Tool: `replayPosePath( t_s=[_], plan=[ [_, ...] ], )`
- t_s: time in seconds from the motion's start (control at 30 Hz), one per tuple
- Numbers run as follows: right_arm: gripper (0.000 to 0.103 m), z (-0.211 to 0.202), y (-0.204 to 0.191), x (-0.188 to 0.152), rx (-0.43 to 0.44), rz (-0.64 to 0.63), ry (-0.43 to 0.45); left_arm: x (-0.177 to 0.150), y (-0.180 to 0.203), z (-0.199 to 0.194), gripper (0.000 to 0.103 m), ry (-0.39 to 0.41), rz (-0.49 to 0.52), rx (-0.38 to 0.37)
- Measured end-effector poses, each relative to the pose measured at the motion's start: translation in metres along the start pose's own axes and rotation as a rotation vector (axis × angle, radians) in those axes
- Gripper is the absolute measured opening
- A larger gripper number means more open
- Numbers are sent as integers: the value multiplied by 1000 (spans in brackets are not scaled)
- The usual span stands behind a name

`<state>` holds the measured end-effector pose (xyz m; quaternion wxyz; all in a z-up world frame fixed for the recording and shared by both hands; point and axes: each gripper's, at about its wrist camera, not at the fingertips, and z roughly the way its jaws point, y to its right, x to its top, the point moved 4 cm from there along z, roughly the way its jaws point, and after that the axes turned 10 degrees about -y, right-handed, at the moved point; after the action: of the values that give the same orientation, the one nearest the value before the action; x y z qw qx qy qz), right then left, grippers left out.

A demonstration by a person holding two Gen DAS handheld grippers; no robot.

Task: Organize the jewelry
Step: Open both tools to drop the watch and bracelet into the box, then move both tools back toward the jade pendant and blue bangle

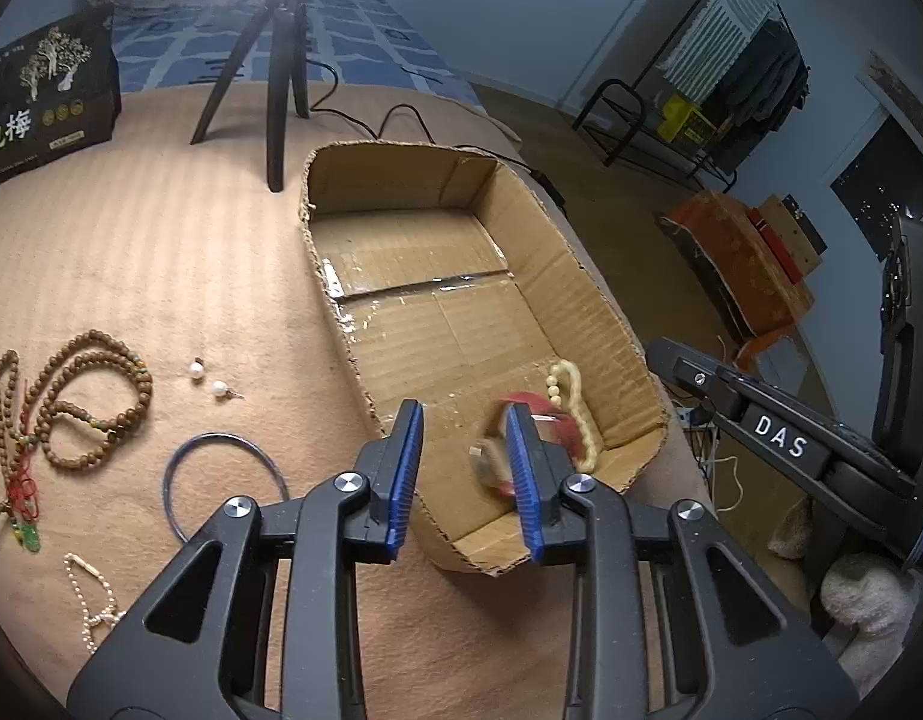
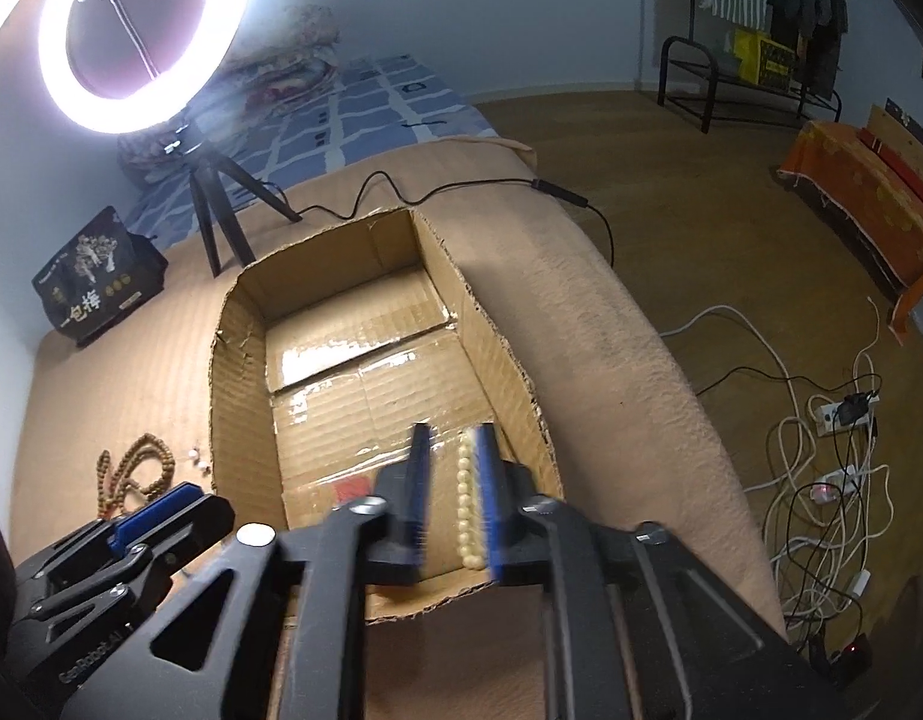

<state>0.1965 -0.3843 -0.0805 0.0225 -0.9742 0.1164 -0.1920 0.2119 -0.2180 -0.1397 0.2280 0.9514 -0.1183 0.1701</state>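
An open cardboard box [image 1: 587, 294] lies on a tan blanket. My left gripper [image 1: 462, 408] hovers over its near end, open, with nothing between the pads. A blurred red band with a pale square piece [image 1: 491, 456] shows just behind the right finger, inside the box, beside a cream bead bracelet [image 1: 575, 414]. My right gripper [image 2: 454, 429] is over the same corner of the box [image 2: 239, 372], jaws apart. The cream bead bracelet [image 2: 464, 504] runs along the inner side of its right finger, with a gap to the left finger. A red patch [image 2: 350, 487] lies on the box floor.
On the blanket left of the box are brown bead necklaces [image 1: 83, 402], two pearl earrings [image 1: 208, 380], a thin bangle [image 1: 224, 486], a pearl chain [image 1: 92, 600] and a green pendant [image 1: 29, 537]. A tripod [image 1: 278, 90] with a ring light [image 2: 137, 30] and a black carton [image 1: 41, 102] stand behind.
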Motion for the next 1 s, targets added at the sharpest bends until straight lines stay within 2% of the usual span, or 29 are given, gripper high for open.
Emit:
replayPosePath(
  t_s=[0.07, 0.1, 0.43, 0.6, 0.73, 0.8, 1.0],
  plan=[
    [42, -2, 1, 1, -11, 5, 15, 0, -1, -1, 28, -2, 0, 4],
    [43, -3, 1, 1, -13, 7, 22, 0, -2, -1, 28, -2, 1, 7],
    [44, -6, -11, 3, 14, -5, 26, -5, -5, -13, 28, 9, 25, 51],
    [55, -13, -23, 2, 37, -25, 50, -8, -18, -29, 28, 18, 23, 68],
    [58, -18, -34, 1, 65, -44, 70, -11, -32, -43, 28, 24, 18, 85],
    [65, -20, -38, -1, 76, -55, 79, -12, -43, -53, 28, 31, 11, 97],
    [67, -28, -52, -5, 121, -82, 94, -19, -78, -76, 28, 38, -11, 132]
  ],
)
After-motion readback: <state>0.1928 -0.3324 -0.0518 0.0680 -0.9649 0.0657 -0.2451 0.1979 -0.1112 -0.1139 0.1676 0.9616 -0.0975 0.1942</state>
